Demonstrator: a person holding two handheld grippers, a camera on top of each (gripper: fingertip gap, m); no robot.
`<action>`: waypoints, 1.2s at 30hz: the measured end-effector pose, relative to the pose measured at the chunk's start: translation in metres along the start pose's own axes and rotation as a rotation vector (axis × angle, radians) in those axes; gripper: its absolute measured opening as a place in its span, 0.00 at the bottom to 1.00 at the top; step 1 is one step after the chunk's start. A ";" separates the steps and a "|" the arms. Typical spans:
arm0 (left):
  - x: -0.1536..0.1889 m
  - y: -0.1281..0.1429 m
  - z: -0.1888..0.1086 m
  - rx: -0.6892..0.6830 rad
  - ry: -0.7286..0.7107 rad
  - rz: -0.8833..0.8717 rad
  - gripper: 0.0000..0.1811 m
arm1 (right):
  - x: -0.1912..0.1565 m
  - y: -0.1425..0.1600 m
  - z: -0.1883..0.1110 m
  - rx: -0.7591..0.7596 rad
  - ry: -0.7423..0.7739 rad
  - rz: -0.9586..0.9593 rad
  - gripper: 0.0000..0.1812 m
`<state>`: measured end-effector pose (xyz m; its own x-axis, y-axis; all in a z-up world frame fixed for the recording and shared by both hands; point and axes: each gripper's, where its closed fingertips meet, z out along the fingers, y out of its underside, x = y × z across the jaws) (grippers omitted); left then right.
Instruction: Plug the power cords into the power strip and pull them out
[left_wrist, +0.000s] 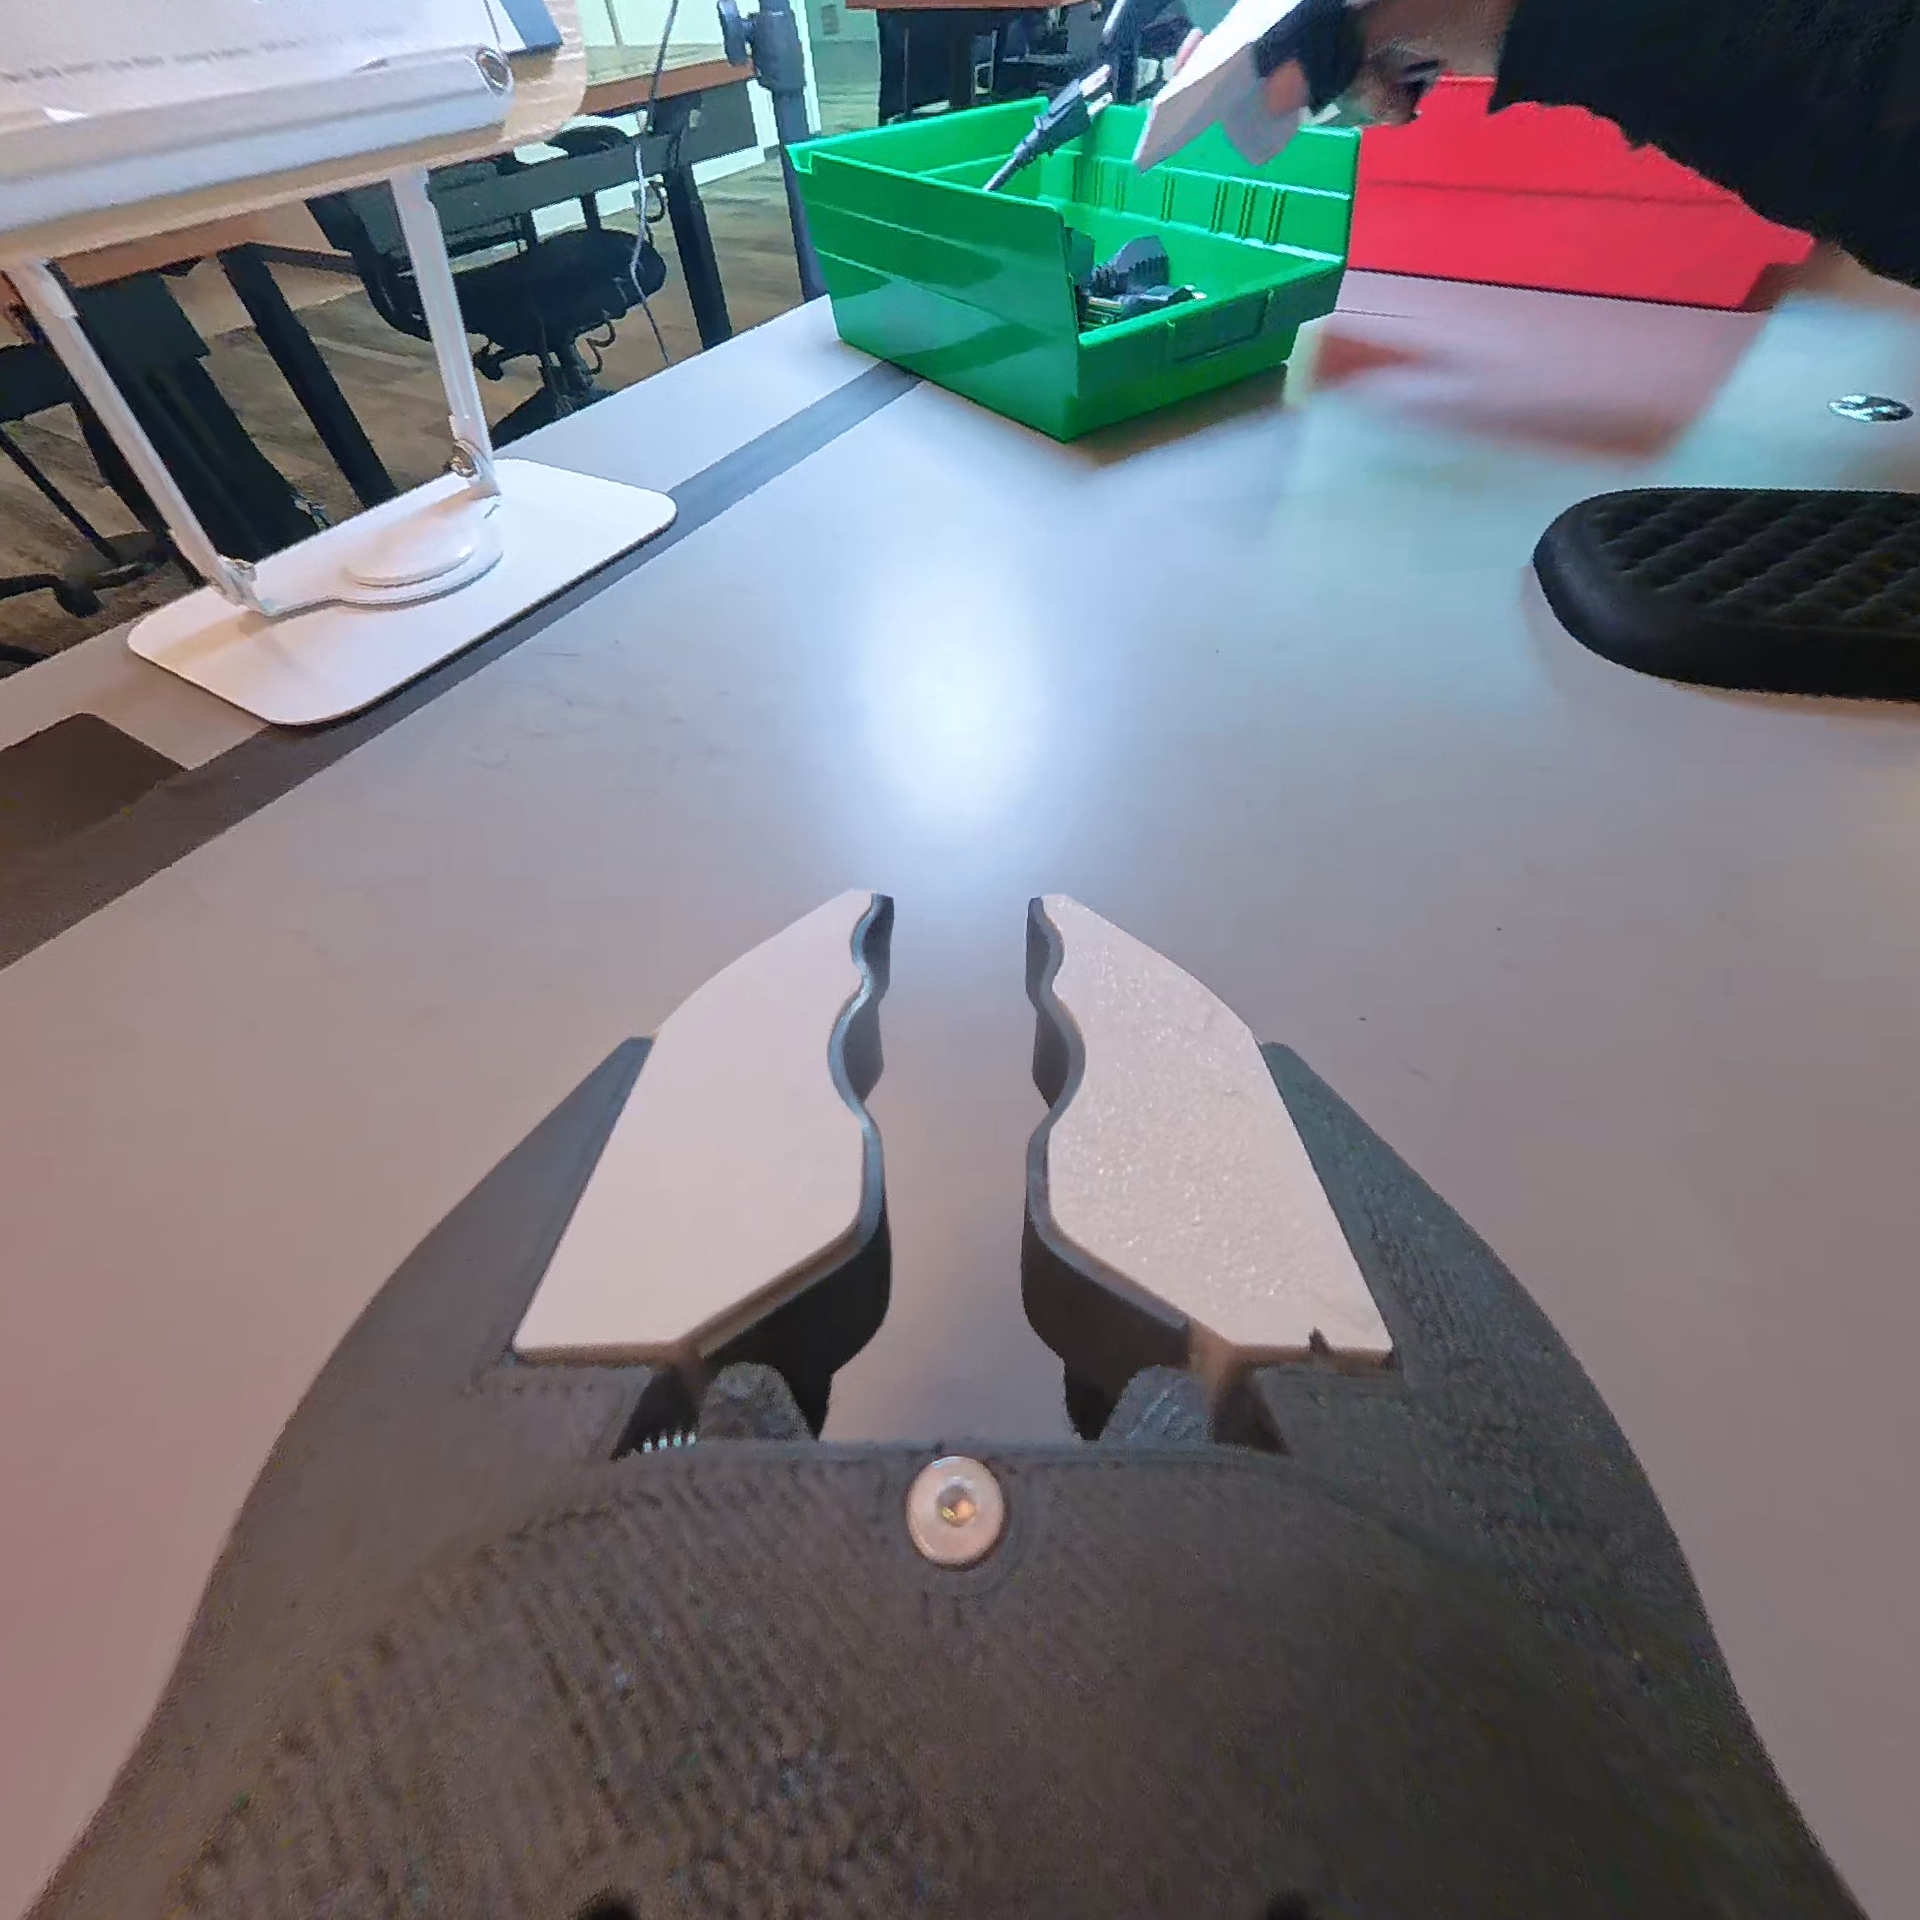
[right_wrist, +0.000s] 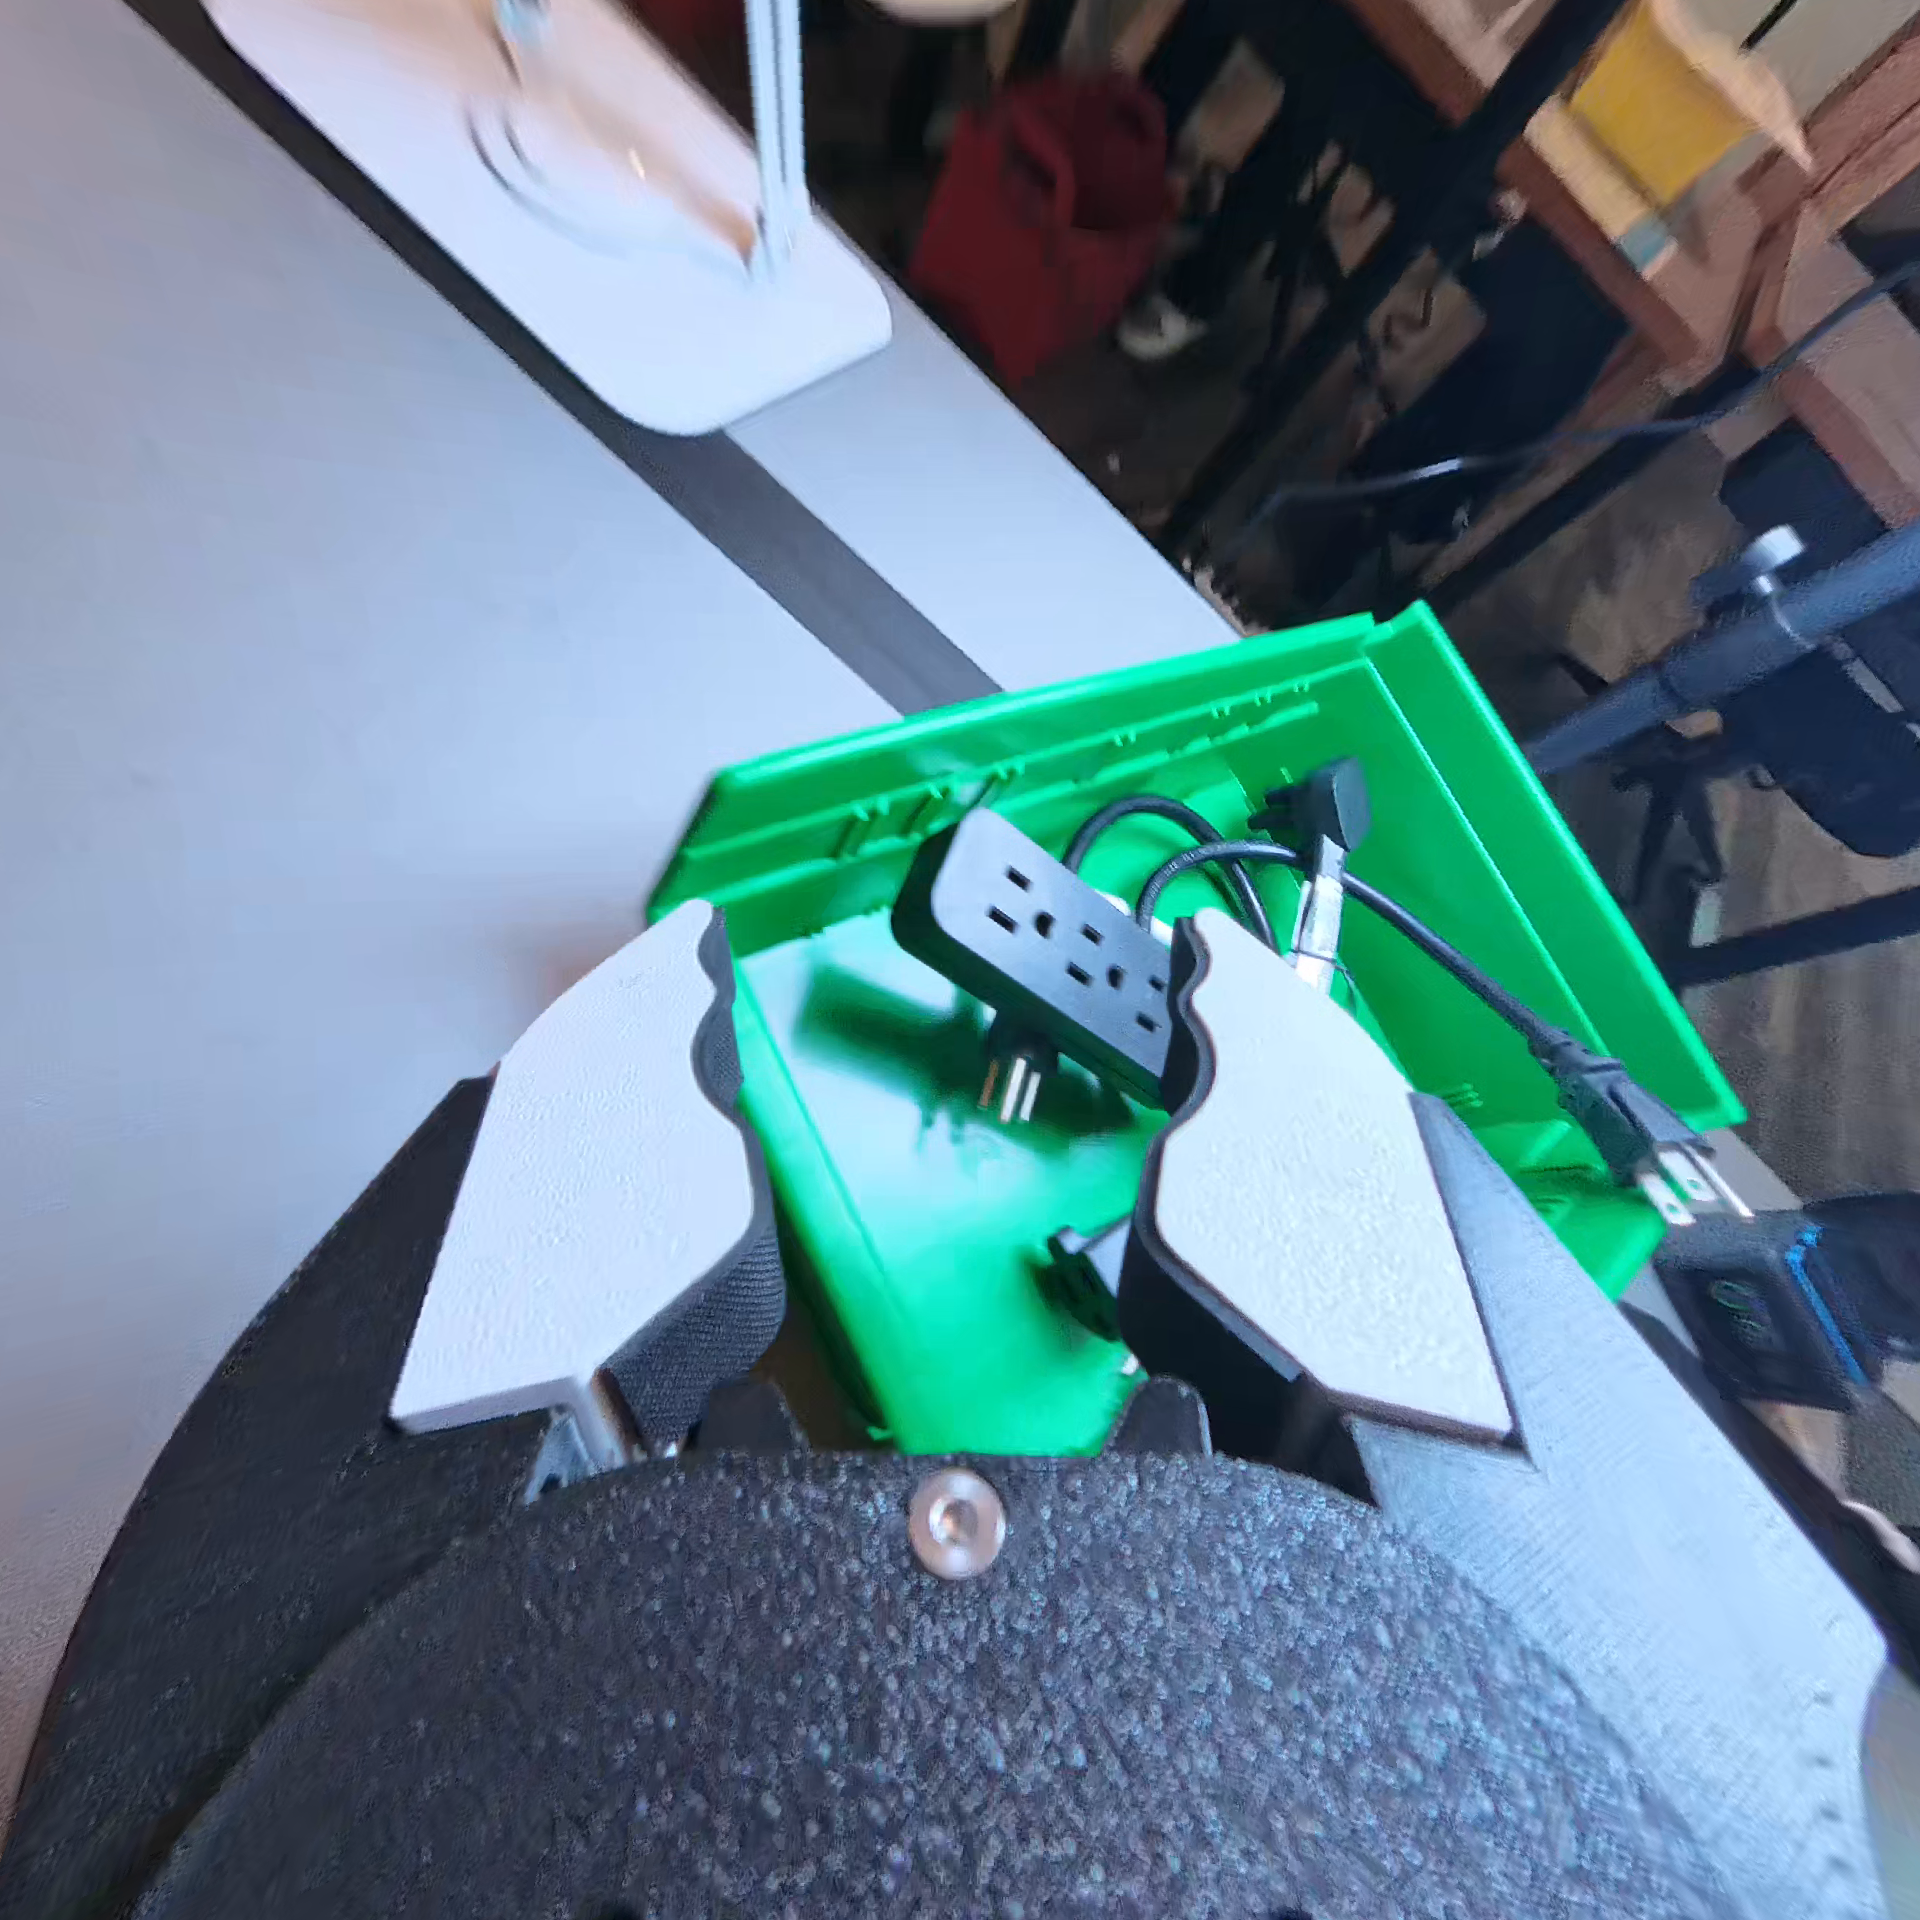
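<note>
Currently my left gripper (left_wrist: 958, 914) sits low over the grey tabletop (left_wrist: 1195, 727), fingers parted by a narrow gap with nothing between them. Far ahead in its view stands the green plastic bin (left_wrist: 966, 281), a red bin (left_wrist: 1558, 208) just right of it, a white lamp base (left_wrist: 416, 592) at far left and a black mesh pad (left_wrist: 1745, 592) at right. My right gripper (right_wrist: 951, 935) hangs over the green bin, angled down into it, jaws spread wide and holding nothing. Inside the bin I see the black power strip (right_wrist: 1049, 966) lying tilted, outlets up, with its right end just behind my right finger (right_wrist: 1278, 1143). A black three-prong plug (right_wrist: 1008, 1091) pokes out from beneath the strip. A second black power cord (right_wrist: 1455, 966) loops from the bin's far corner and drapes over the right wall, its pronged plug (right_wrist: 1673, 1174) outside the rim. Some motion blur in the right view.
</note>
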<state>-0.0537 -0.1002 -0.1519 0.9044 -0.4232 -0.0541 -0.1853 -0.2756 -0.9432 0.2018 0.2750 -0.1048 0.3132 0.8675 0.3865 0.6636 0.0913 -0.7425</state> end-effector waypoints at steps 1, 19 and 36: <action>-0.002 -0.002 -0.002 0.004 -0.011 -0.005 0.15 | -0.006 -0.007 -0.010 0.058 -0.004 0.034 0.45; -0.099 -0.003 -0.088 0.044 -0.351 -0.044 0.00 | -0.094 0.020 -0.057 0.309 -0.010 0.080 0.00; -0.209 0.100 -0.178 -0.859 -0.467 0.136 0.32 | -0.035 0.112 -0.011 -0.482 -0.008 -0.295 0.32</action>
<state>-0.3294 -0.1931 -0.1765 0.8815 -0.1651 -0.4424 -0.3475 -0.8611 -0.3710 0.2725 0.2500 -0.1955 0.0632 0.8427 0.5346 0.9581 0.0987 -0.2689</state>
